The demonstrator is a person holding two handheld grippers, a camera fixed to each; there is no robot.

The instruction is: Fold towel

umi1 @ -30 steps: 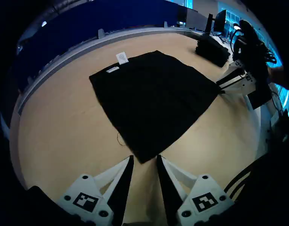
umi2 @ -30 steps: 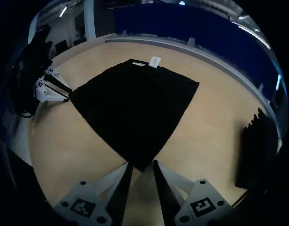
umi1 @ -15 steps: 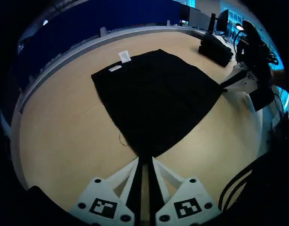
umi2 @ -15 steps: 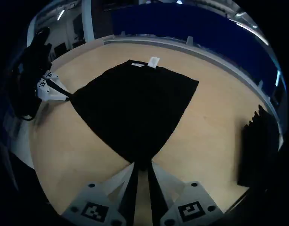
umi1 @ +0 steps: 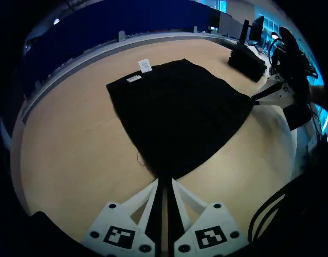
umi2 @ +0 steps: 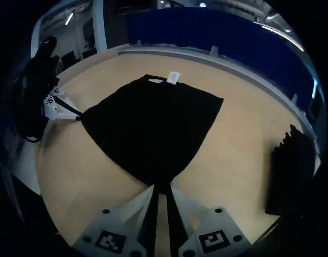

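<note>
The left gripper and the right gripper are each pinching a corner of the towel (jaws closed on it) on the desk.

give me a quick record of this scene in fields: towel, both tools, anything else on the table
towel: black, spread flat, white tag at one corner
left tool: shut on one towel corner
right tool: shut on a neighbouring corner
table: light wood, towel lies on it
other: dark stack on the table, apart from the towel
fold: not yet begun, all corners lie on the table
</note>
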